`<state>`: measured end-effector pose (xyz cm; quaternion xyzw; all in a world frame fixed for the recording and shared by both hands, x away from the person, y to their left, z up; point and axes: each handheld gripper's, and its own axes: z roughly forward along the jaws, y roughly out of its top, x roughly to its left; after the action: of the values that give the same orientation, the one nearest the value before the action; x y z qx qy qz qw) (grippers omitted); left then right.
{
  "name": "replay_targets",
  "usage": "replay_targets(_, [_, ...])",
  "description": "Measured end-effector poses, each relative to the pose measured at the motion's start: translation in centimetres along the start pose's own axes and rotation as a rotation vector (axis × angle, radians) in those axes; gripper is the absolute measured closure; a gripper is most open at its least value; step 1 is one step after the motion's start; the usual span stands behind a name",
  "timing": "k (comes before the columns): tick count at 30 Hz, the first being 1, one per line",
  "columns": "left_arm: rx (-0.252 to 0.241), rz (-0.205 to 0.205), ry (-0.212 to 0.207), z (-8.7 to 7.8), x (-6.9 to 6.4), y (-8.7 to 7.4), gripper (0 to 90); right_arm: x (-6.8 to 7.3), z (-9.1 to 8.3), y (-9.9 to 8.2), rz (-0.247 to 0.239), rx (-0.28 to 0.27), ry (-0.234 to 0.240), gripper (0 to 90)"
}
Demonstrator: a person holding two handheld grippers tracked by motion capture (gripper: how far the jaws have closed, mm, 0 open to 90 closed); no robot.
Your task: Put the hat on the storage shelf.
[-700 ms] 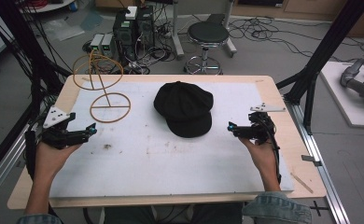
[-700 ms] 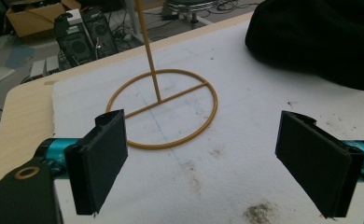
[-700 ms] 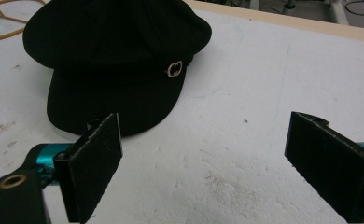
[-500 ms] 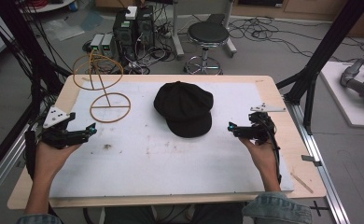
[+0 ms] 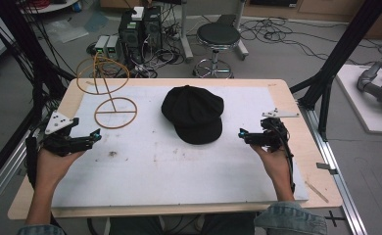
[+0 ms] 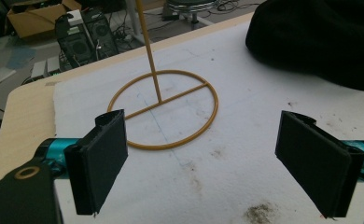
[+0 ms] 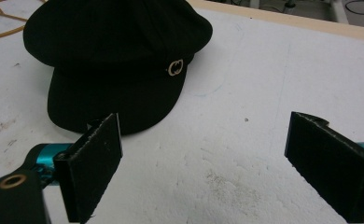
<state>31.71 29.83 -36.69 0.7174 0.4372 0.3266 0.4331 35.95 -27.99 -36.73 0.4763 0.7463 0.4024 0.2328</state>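
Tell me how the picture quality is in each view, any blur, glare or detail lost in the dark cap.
High view: even, soft light, faint shadows, slightly soft; the black cap reads as a flat dark shape. Left gripper view: wire stand sharp, cap corner featureless. Right gripper view: no glare, cap's gold emblem crisp, near pads a bit soft.

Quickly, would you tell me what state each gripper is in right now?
Left gripper: open, holding nothing.
Right gripper: open, holding nothing.

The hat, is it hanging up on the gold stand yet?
Not yet. The black hat lies flat on the white mat, apart from the gold wire stand. The left gripper and right gripper are both open and empty, beside it. Grabbing, lifting and placing are all left.
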Motion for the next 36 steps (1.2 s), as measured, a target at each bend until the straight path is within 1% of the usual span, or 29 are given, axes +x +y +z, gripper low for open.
replay_targets(5, [0.002, 0.0, 0.003, 0.0, 0.1, 0.0, 17.2, 0.1, 0.0, 0.0, -0.001, -0.001, 0.0, 10.8])
replay_targets(11, [0.005, 0.0, 0.0, 0.1, 0.0, -0.1, 17.2, 0.5, 0.1, 0.2, -0.007, -0.012, 0.012, 10.8])
replay_targets(15, [0.005, -0.003, -0.003, 0.1, 0.1, -0.1, 17.2, 0.7, 0.2, 0.9, -0.01, -0.023, 0.024, 10.8])
replay_targets(17, [0.007, -0.003, -0.005, 0.1, 0.0, -0.1, 17.2, 0.6, 0.6, 1.5, -0.015, -0.028, 0.015, 10.8])
replay_targets(18, [0.007, -0.003, -0.005, 0.1, 0.0, -0.1, 17.2, 0.6, 0.6, 1.5, -0.015, -0.028, 0.015, 10.8])
replay_targets(19, [0.005, -0.002, -0.008, 0.1, 0.0, 0.0, 17.2, 0.7, 1.1, 2.3, -0.019, -0.014, 0.024, 10.8])
replay_targets(20, [0.005, -0.001, -0.008, 0.1, 0.0, 0.0, 17.2, 0.8, 1.3, 2.6, -0.022, -0.013, 0.026, 10.9])
replay_targets(22, [0.0, -0.003, -0.011, 0.1, 0.0, 0.0, 17.2, 1.0, 1.8, 3.4, -0.034, -0.022, 0.03, 10.8])
replay_targets(24, [0.002, -0.002, -0.011, 0.1, 0.0, 0.0, 17.2, 1.1, 2.3, 4.0, -0.03, -0.025, 0.038, 10.8])
replay_targets(27, [0.0, -0.008, -0.009, 0.0, 0.0, 0.0, 17.2, 1.4, 3.0, 4.9, -0.033, -0.042, 0.038, 10.8])
replay_targets(29, [-0.002, -0.009, -0.012, 0.0, 0.1, 0.1, 17.2, 1.8, 3.6, 5.6, -0.051, -0.071, 0.036, 10.8])
replay_targets(31, [-0.002, -0.009, -0.01, -0.1, 0.1, 0.1, 17.2, 2.1, 4.1, 6.3, -0.062, -0.084, 0.04, 10.8])
replay_targets(35, [-0.005, -0.011, -0.013, -0.2, 0.2, 0.1, 17.2, 2.7, 5.5, 7.7, -0.061, -0.06, 0.051, 10.8])
replay_targets(36, [-0.005, -0.011, -0.013, -0.2, 0.2, 0.2, 17.2, 2.8, 5.9, 8.1, -0.068, -0.066, 0.051, 10.8])
